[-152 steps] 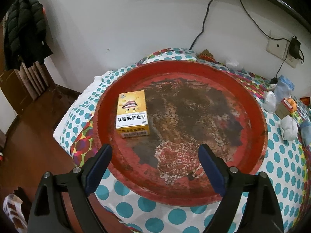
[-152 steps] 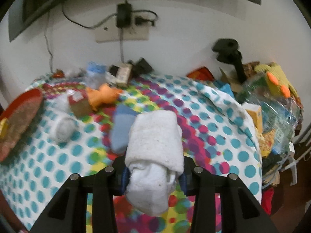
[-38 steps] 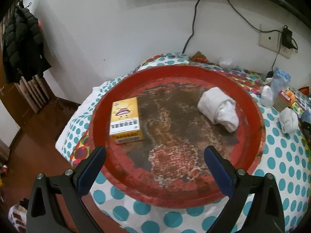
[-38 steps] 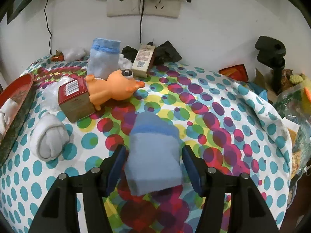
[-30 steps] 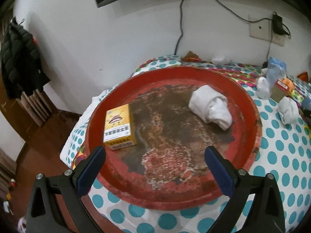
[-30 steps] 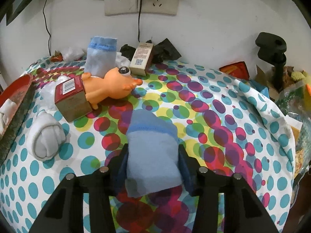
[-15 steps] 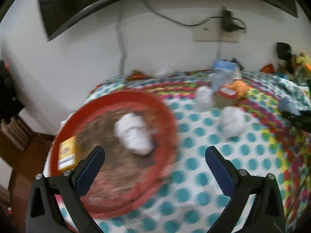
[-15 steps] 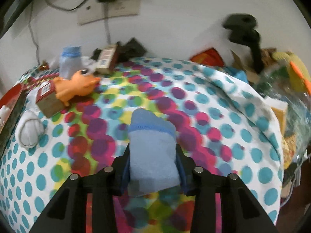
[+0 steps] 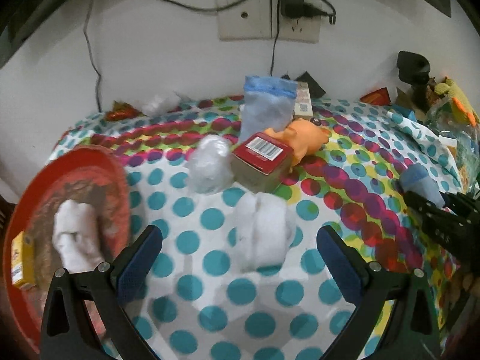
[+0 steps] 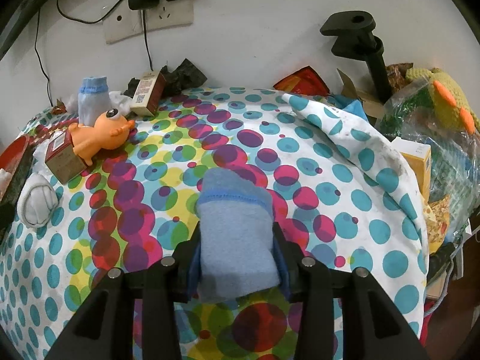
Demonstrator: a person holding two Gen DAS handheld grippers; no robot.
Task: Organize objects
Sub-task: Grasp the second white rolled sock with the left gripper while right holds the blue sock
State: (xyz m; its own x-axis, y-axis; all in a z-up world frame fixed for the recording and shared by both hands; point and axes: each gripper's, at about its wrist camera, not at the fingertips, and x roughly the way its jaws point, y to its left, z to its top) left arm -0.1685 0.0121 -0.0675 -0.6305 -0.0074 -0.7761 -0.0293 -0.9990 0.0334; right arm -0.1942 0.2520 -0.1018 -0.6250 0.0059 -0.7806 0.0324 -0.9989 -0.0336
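Compared with one second ago, the left gripper [image 9: 238, 258] has swung away from the red tray [image 9: 45, 177], which now sits at the left edge of its view with a white rolled sock [image 9: 76, 237] and a yellow box [image 9: 21, 259] on it. Its jaws are wide apart and grasp nothing; another white sock roll [image 9: 262, 231] lies on the dotted tablecloth [image 9: 192, 240] just ahead, between the fingers' line. The right gripper [image 10: 237, 252] clamps the blue sock [image 10: 235, 237], whose cuff sticks up past the pads; its jaws have just eased slightly with the sock between them. Writing is too blurred to read; only a barcode on the red carton [image 9: 261, 162] shows.
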